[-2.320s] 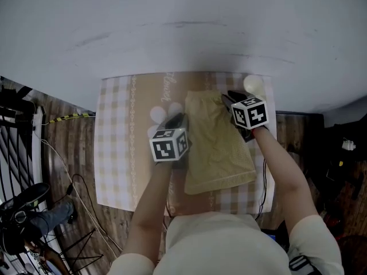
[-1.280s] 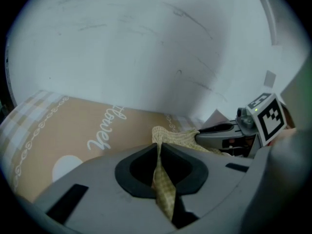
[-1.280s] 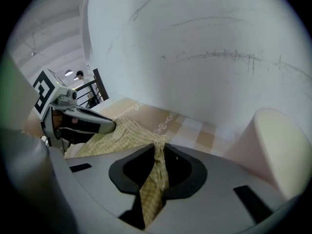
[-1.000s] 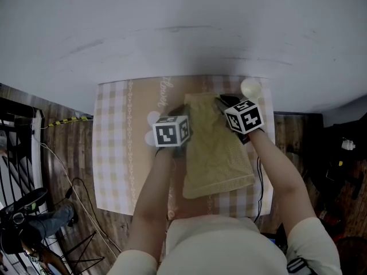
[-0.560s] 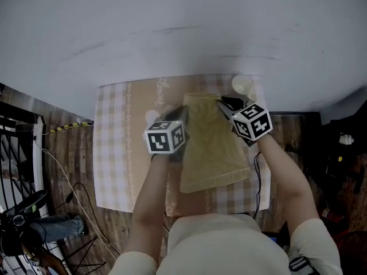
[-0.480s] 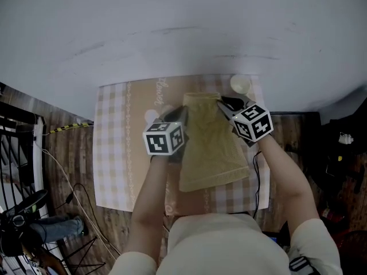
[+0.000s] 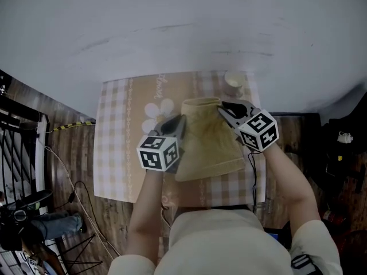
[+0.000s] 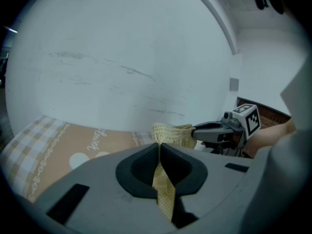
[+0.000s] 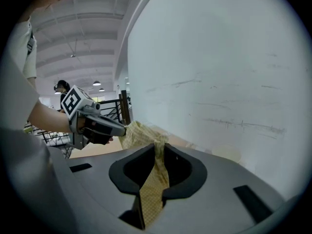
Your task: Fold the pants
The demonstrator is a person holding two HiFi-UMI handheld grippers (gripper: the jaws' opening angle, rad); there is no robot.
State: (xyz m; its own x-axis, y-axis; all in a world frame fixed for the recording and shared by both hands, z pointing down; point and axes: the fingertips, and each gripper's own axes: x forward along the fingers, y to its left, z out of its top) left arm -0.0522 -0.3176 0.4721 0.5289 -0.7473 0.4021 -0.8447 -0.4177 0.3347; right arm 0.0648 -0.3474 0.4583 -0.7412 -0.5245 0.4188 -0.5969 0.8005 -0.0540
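- Yellow pants [image 7: 210, 146] at the cloth's [image 7: 117, 153] centre: you've raised their 12 o'clock edge higher than a second ago.
- Your left gripper [image 7: 176, 124] is clamped on the 9 o'clock corner and your right gripper [image 7: 225, 109] on the 3 o'clock corner.

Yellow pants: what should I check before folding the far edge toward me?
1. Left gripper shut on the yellow checked fabric pants: ok.
2. Right gripper shut on the pants: ok.
3. Gripped far edge raised off the beige checked tablecloth: ok.
4. Near hem resting on the tablecloth: ok.
5. Small pale cup apart from the fabric: ok.
6. Layers underneath smooth: cannot tell.
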